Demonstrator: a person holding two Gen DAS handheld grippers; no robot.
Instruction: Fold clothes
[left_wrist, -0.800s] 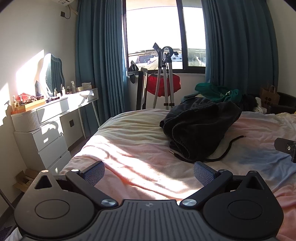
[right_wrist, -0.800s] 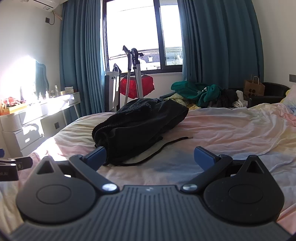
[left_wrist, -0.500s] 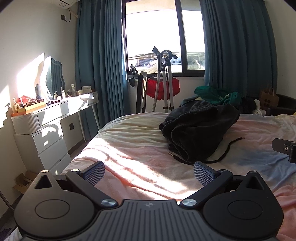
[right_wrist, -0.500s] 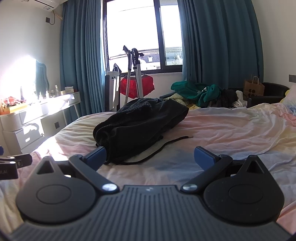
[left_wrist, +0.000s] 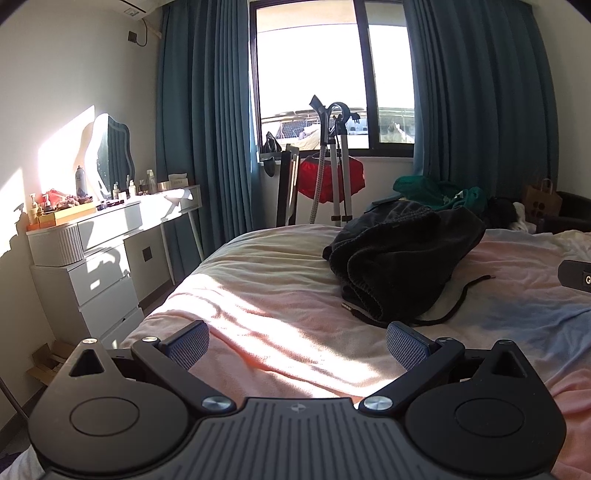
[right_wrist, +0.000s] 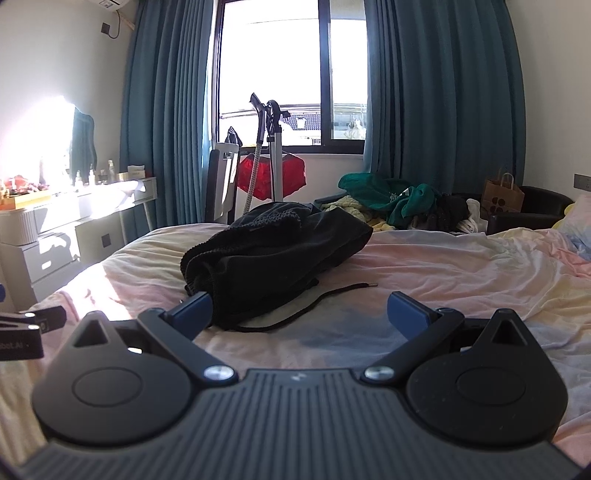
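Left gripper (left_wrist: 297, 341): jaws spread wide, holding nothing, hovering above the bed (left_wrist: 266, 295). Right gripper (right_wrist: 299, 308): jaws equally wide, empty. Black garment (right_wrist: 273, 254): crumpled heap on the bed just beyond the right gripper, its drawstring (right_wrist: 325, 299) trailing across the sheet.

Harsh sun through window (left_wrist: 332, 74), glare on wall, fisheye-bent edges
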